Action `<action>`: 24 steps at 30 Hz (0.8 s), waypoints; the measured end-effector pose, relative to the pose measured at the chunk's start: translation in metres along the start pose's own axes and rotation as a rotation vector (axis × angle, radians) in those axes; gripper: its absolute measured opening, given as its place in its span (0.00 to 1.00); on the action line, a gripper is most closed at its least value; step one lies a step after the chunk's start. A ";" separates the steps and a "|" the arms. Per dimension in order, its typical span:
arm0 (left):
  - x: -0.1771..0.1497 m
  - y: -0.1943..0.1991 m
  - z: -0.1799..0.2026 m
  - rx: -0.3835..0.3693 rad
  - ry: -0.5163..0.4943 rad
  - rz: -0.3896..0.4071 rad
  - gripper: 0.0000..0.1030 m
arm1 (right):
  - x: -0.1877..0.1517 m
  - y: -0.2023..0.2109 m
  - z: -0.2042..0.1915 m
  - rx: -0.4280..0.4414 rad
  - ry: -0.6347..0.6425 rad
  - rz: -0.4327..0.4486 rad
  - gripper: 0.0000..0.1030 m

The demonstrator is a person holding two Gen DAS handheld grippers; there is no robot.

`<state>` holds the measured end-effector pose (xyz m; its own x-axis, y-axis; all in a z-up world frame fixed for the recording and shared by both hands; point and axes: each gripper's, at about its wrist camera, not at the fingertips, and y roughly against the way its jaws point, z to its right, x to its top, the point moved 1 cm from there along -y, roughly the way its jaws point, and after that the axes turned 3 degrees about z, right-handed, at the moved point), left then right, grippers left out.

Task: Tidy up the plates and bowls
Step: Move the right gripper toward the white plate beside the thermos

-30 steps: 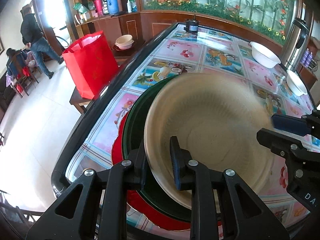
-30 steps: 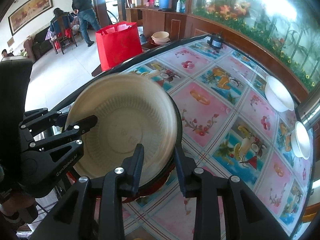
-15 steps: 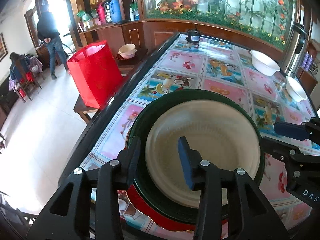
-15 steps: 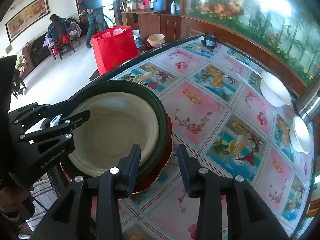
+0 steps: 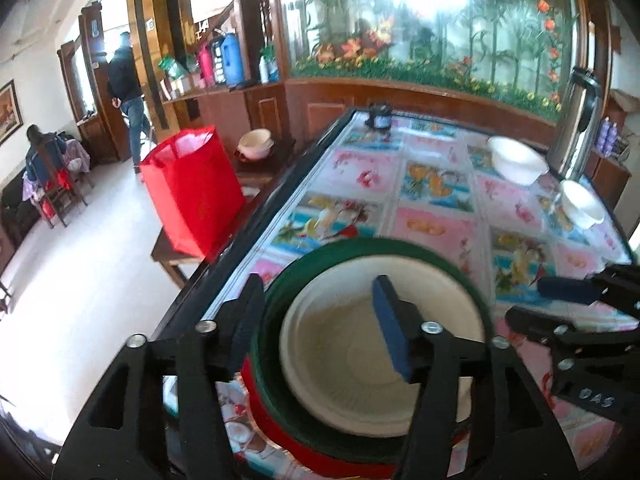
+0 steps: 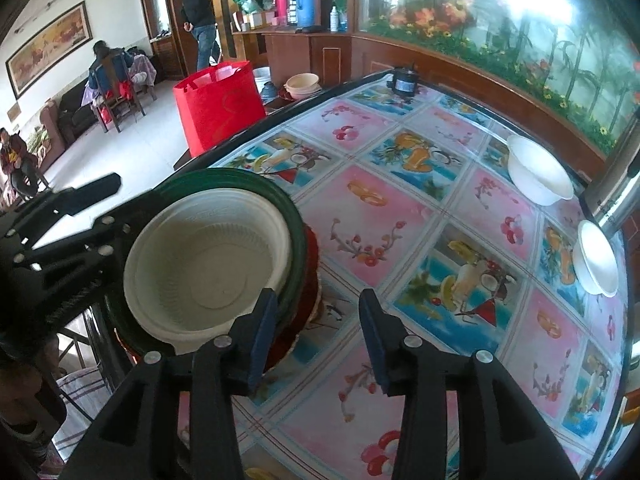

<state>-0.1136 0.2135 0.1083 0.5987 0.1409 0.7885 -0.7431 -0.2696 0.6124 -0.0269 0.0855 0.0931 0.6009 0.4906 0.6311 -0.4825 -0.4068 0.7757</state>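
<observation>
A cream bowl [image 5: 344,360] [image 6: 208,264] sits nested in a dark green plate [image 5: 360,248] [image 6: 296,216], which rests on a red plate [image 5: 280,432] [image 6: 312,252] near the table's front left edge. My left gripper [image 5: 320,320] hovers over the stack's near rim. Its jaws are opening, astride the rim without pressing it. My right gripper [image 6: 318,328] is at the stack's right side, jaws opening, only tablecloth between them. Each gripper shows in the other's view: the left gripper [image 6: 80,220], the right gripper [image 5: 560,304].
Two white bowls [image 6: 538,176] [image 6: 596,258] stand at the far right of the fruit-patterned table [image 6: 380,220], beside a steel flask [image 5: 576,120]. A small dark jar [image 6: 404,80] sits at the far end. A red bag [image 6: 220,108] stands off the table's left edge. Several people are in the room beyond.
The cream bowl, gripped at its rim by both grippers, has settled into the green plate. Both grippers have let go and widened. The left one has lifted and drawn back.
</observation>
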 end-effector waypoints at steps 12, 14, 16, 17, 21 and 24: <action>0.012 -0.012 0.078 -0.128 -0.073 -0.004 0.62 | -0.019 0.005 0.052 -0.063 -0.092 -0.024 0.46; 0.013 -0.016 0.090 -0.151 -0.082 -0.015 0.62 | -0.023 0.007 0.062 -0.075 -0.110 -0.027 0.46; 0.013 -0.019 0.101 -0.169 -0.089 -0.025 0.62 | -0.028 0.010 0.073 -0.084 -0.133 -0.028 0.46; 0.013 -0.021 0.106 -0.176 -0.093 -0.030 0.62 | -0.030 0.011 0.078 -0.088 -0.143 -0.028 0.47; 0.010 -0.025 0.127 -0.214 -0.105 -0.049 0.62 | -0.039 0.014 0.097 -0.111 -0.180 -0.035 0.48; 0.008 -0.029 0.143 -0.245 -0.108 -0.070 0.62 | -0.045 0.017 0.109 -0.128 -0.201 -0.040 0.48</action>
<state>-0.0441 0.0861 0.0883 0.6697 0.0455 0.7412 -0.7411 -0.0228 0.6710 0.0072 -0.0272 0.0766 0.7297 0.3359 0.5956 -0.5248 -0.2832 0.8027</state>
